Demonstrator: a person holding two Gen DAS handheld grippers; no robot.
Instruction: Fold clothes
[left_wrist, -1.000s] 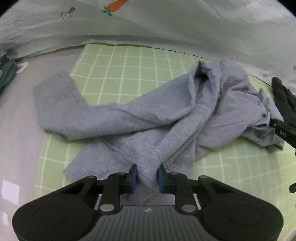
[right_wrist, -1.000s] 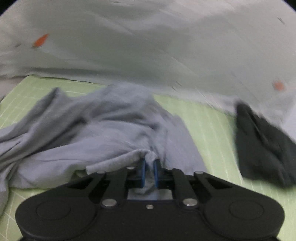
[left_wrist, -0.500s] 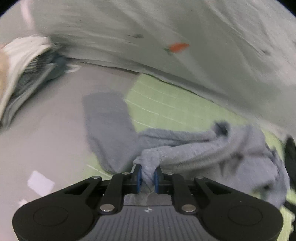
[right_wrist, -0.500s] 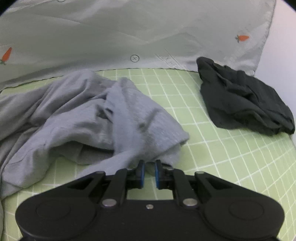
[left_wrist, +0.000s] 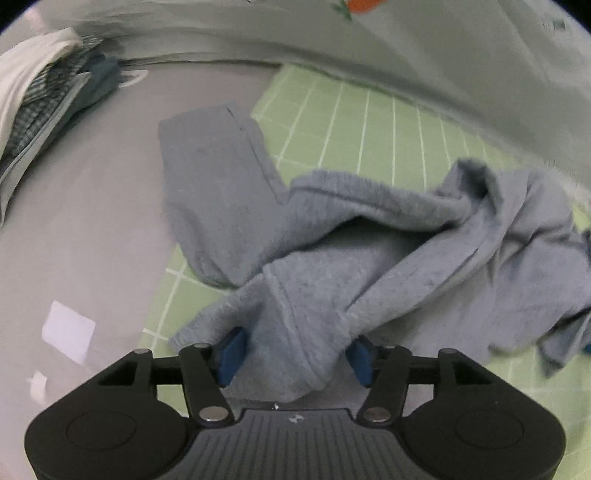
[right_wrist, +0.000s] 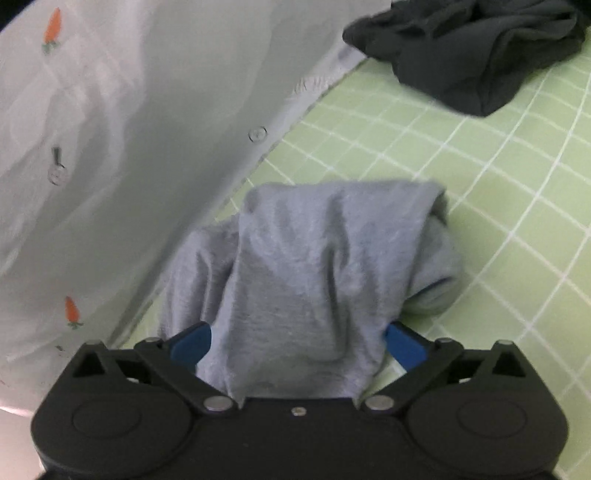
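Note:
A grey knit garment (left_wrist: 369, 240) lies crumpled on the green grid mat (left_wrist: 369, 122), one flat part reaching left onto the grey table. My left gripper (left_wrist: 295, 356) is open, its blue pads (left_wrist: 231, 350) on either side of a fold of the garment lying between them. In the right wrist view the same grey garment (right_wrist: 314, 266) is bunched on the mat (right_wrist: 498, 184). My right gripper (right_wrist: 299, 345) is open, with grey cloth draped between its blue pads (right_wrist: 192, 343).
A black garment (right_wrist: 480, 48) lies crumpled at the mat's far right. A pale carrot-print cloth (right_wrist: 92, 147) borders the mat at the back. A stack of folded clothes (left_wrist: 44, 96) sits on the grey table at the far left.
Both grippers were shut on the grey garment half a second ago and have opened wide. The right gripper has swung so the carrot cloth is on its left.

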